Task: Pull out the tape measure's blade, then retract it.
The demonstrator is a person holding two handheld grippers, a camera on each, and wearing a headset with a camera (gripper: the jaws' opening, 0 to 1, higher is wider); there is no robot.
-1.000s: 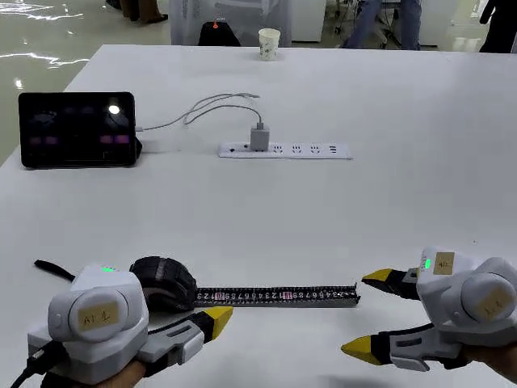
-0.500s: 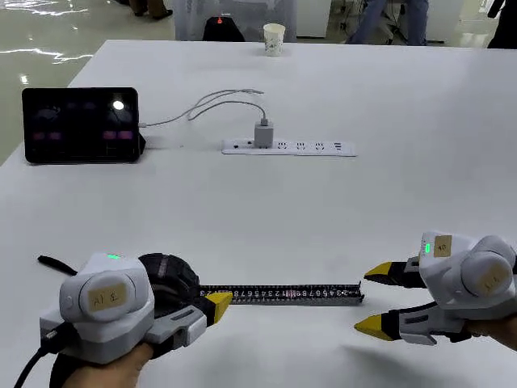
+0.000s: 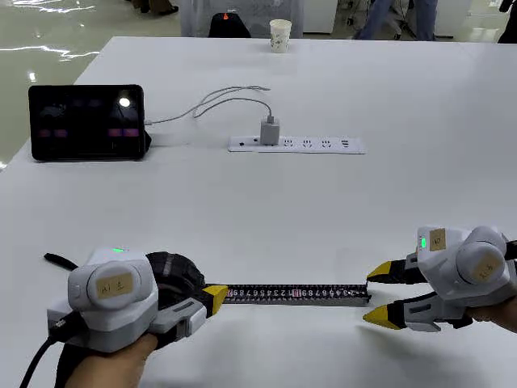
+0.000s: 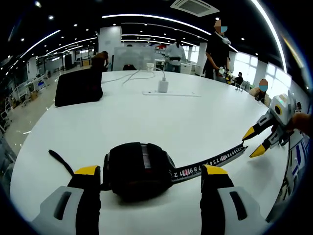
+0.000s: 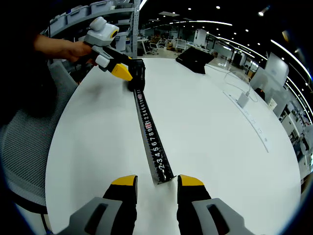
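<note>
Left gripper (image 4: 150, 171) spread around the tape measure (image 3: 174, 271) — case half-hidden in the head view; right gripper (image 5: 157, 180) parted at the blade (image 5: 149, 132) tip.

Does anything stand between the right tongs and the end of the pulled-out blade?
Nothing visible does. The black numbered tape measure blade ends on the bare white table right at the open right tongs' tips.

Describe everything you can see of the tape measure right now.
The tape measure has a black, rounded case lying on the white table between the open left tongs, with a black strap trailing behind. Its dark blade, with pale numerals, lies flat, pulled out toward the open right tongs, its tip between them, not clamped.
</note>
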